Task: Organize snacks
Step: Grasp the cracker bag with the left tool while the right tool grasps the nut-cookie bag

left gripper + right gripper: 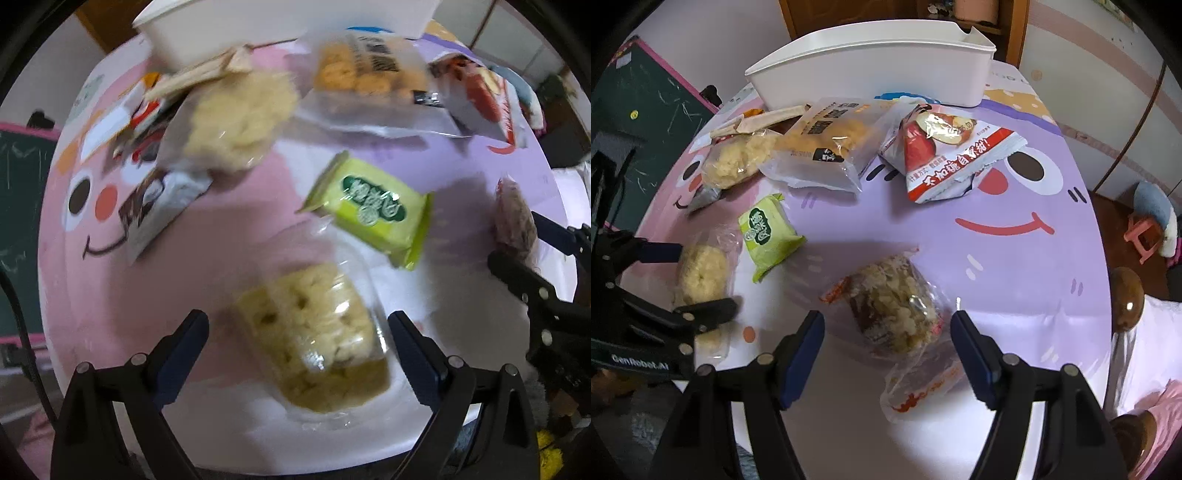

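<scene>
A pale puffed-rice cake (306, 332) in clear wrap lies on the table between the fingers of my left gripper (299, 343), which points straight down and stands open; the pads do not press on it. The right wrist view shows the same cake (701, 273) and left gripper (698, 280). A brown nut-and-grain cake (894, 306) in clear wrap with red print lies between the fingers of my right gripper (886, 325), also open, with a gap on each side. In the left wrist view the right gripper (517, 240) straddles that brown cake (515, 218) at the right edge.
A white bin (871, 62) stands at the table's far side. Before it lie a biscuit bag (823, 144), a red-and-white apple-chip bag (945, 158), a second rice cake (738, 158), a green packet (768, 232) and a dark wrapper (155, 206). The round table (1015, 258) has a cartoon cover.
</scene>
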A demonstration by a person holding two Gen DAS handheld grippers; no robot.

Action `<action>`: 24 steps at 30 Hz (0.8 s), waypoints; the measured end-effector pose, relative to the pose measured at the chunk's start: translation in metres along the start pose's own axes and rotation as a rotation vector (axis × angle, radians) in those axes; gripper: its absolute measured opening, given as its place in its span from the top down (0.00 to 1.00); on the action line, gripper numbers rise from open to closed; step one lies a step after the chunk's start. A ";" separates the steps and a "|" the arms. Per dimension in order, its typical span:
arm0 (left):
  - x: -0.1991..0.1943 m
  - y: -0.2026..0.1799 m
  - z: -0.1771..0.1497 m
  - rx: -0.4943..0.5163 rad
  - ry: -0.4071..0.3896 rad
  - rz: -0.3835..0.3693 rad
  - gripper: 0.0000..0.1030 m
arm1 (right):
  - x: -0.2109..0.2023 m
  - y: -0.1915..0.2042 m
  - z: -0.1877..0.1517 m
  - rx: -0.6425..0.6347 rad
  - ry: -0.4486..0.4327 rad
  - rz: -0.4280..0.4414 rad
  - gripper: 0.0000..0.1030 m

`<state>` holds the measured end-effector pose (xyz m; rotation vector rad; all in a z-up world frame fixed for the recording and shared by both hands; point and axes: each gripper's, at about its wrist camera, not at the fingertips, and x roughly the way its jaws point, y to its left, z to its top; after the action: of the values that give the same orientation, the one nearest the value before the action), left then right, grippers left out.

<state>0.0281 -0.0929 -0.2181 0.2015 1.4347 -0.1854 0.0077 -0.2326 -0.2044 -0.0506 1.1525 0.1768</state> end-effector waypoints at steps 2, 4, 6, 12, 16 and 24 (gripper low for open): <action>0.002 0.003 0.000 -0.015 0.023 -0.026 0.14 | 0.001 0.002 0.000 -0.022 0.000 -0.024 0.49; -0.002 0.003 -0.001 -0.009 0.019 -0.039 0.37 | 0.000 0.002 0.000 -0.024 -0.003 -0.024 0.51; -0.013 -0.001 0.001 0.007 -0.016 -0.045 0.47 | -0.003 0.002 0.001 -0.026 -0.015 -0.022 0.56; -0.048 0.010 0.008 -0.015 -0.105 -0.075 0.47 | -0.025 0.000 0.007 0.019 -0.066 0.073 0.60; -0.085 0.021 0.008 -0.017 -0.207 -0.060 0.47 | -0.042 0.008 0.013 0.000 -0.119 0.086 0.60; -0.159 0.039 0.022 -0.006 -0.417 0.004 0.47 | -0.084 0.025 0.050 -0.087 -0.238 0.071 0.60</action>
<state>0.0388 -0.0600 -0.0570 0.1497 1.0207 -0.2061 0.0151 -0.2109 -0.1059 -0.0639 0.9096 0.2883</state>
